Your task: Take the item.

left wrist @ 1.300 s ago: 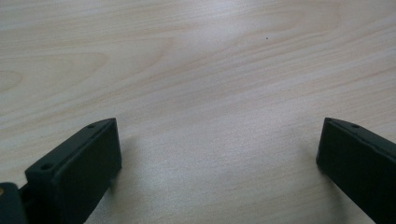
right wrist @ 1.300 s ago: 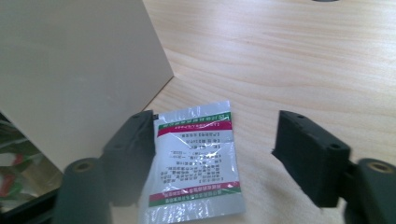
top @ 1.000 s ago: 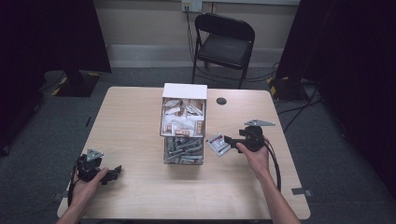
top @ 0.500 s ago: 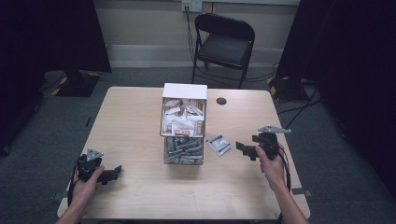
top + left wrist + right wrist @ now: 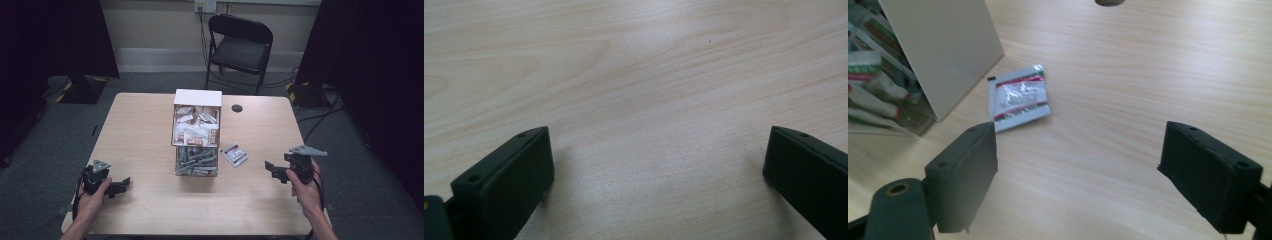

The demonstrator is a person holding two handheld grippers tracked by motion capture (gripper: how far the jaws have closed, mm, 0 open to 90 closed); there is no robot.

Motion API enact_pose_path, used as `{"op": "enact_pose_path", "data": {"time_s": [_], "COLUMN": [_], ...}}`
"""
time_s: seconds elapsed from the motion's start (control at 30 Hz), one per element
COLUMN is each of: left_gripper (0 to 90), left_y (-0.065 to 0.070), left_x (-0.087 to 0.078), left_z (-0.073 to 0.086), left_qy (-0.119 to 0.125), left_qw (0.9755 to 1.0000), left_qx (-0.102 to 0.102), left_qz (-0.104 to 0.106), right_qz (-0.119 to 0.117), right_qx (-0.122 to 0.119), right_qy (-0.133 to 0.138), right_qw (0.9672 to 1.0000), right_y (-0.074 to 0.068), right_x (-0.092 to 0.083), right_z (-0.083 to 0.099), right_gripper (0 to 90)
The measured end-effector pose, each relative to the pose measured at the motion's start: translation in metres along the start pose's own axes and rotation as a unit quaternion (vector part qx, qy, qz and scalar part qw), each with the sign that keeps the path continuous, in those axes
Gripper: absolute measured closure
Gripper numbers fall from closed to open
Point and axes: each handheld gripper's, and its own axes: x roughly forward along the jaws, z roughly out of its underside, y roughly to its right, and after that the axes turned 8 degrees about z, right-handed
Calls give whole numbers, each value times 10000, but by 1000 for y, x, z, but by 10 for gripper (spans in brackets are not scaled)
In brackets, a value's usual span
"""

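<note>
A pale wooden table (image 5: 150, 125) carries a two-tier box (image 5: 197, 131) at its centre, taken here as the reference point. The box has a white top and side wall and clear fronts; its upper tier holds white packets with red print, its lower tier grey ones.

One loose packet (image 5: 234, 154) lies flat on the table just beside the box, on its right, apart from the wall. In the right gripper view the same packet (image 5: 1019, 97) is silver with red and green bands, lying beyond the tip of the jaw on that view's left.

The right gripper (image 5: 271, 170) is held in the person's hand to the right of the box and nearer the person, well apart from the packet. Its jaws are spread wide with nothing between them.

The left gripper (image 5: 121, 184) is held to the left of the box, near the table's front edge. Its jaws are also spread wide, over bare wood.

A small dark round object (image 5: 237, 108) sits on the table beyond the box, to its right.
</note>
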Motion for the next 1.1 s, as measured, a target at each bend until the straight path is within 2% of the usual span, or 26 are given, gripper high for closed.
{"op": "enact_pose_path", "data": {"time_s": [0.17,0.37,0.47,0.57,0.63,0.67,0.7,0.73,0.9,1.0,1.1], "left_gripper": [0,0,0,0,0,0,0,0,0,0,0], "left_y": [0,0,0,0,0,0,0,0,0,0,0], "left_x": [0,0,0,0,0,0,0,0,0,0,1], "left_z": [0,0,0,0,0,0,0,0,0,0,0], "left_qy": [11,-1,-2,-3,-1,-1,-2,-2,14,14,15], "left_qw": [10000,10000,10000,10000,10000,10000,10000,10000,10000,10000,10000], "left_qx": [-2,-1,0,1,-3,-3,-2,-2,-5,-4,-6], "left_qz": [-5,-1,-1,-2,-1,-1,0,0,-14,-14,-14], "right_qz": [91,321,397,515,546,546,551,551,604,635,813], "right_qx": [51,332,380,484,409,409,329,329,21,-20,-55], "right_qy": [-85,-208,-269,-435,-597,-597,-724,-724,-975,-976,-879], "right_qw": [9999,9987,9981,9966,9959,9959,9953,9953,9934,9932,9928], "right_y": [12,34,38,44,43,43,40,40,28,24,21], "right_x": [-8,-15,-15,-13,-10,-10,-6,-6,7,10,12], "right_z": [10,33,40,54,61,61,65,65,72,71,73], "right_gripper": [147,148,149,151,153,153,153,153,148,144,137]}}
